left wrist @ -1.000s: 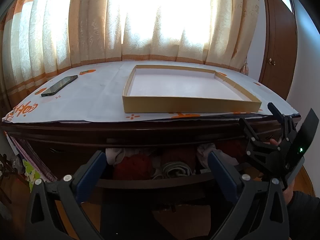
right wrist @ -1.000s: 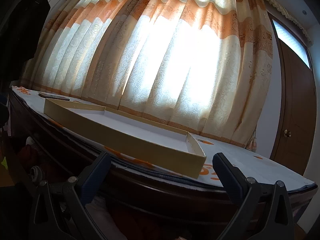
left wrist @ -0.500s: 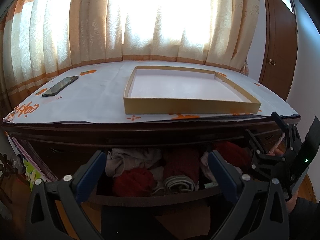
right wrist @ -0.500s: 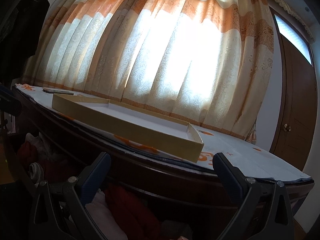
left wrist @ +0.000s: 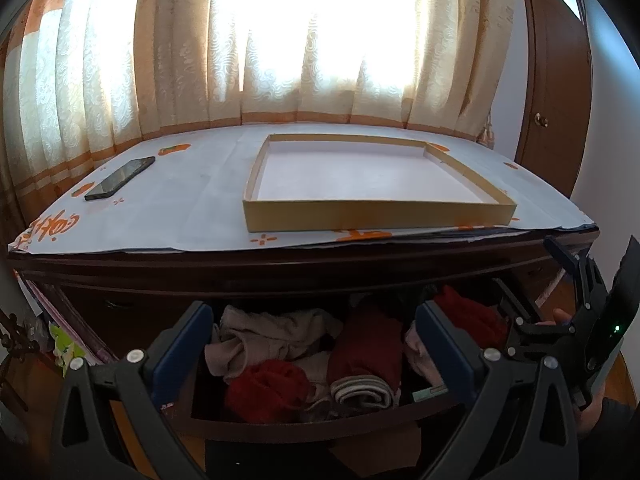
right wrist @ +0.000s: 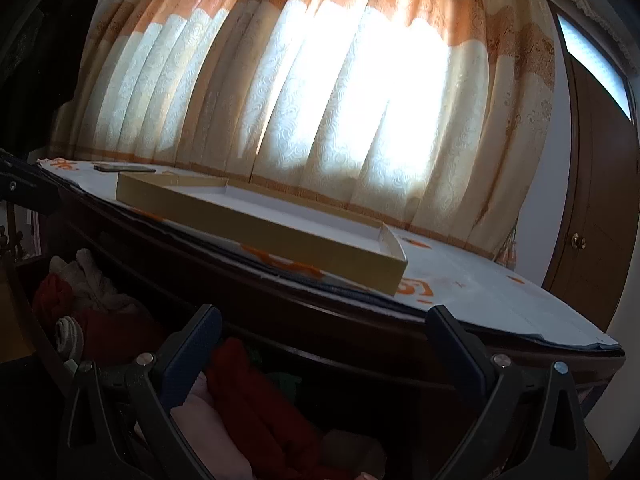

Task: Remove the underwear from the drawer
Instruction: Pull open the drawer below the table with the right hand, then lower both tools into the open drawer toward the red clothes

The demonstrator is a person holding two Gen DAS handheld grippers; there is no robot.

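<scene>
Both tongs are spread wide and holding nothing: left tongs (left wrist: 310, 342) hang right over the open drawer (left wrist: 304, 424), and the underwear (left wrist: 276, 360) is piled inside between its tips, toward 12 o'clock. Right tongs (right wrist: 320, 344) sit above the drawer's red clothes (right wrist: 256, 400). Farther back at 12, a shallow box (left wrist: 376, 216) and a phone (left wrist: 120, 178) at 10 rest on the counter (left wrist: 180, 208).

Drawer (left wrist: 304, 420) pulled out below dresser top (left wrist: 200, 208), underwear (left wrist: 304, 356) piled inside. Tray (left wrist: 376, 216) on dresser top, right of centre, near front edge. Phone (left wrist: 120, 178) on top, well left of tray. Curtain (left wrist: 320, 40) behind dresser. Door (left wrist: 560, 100) at right. Right gripper (right wrist: 320, 356) over drawer's right end.
</scene>
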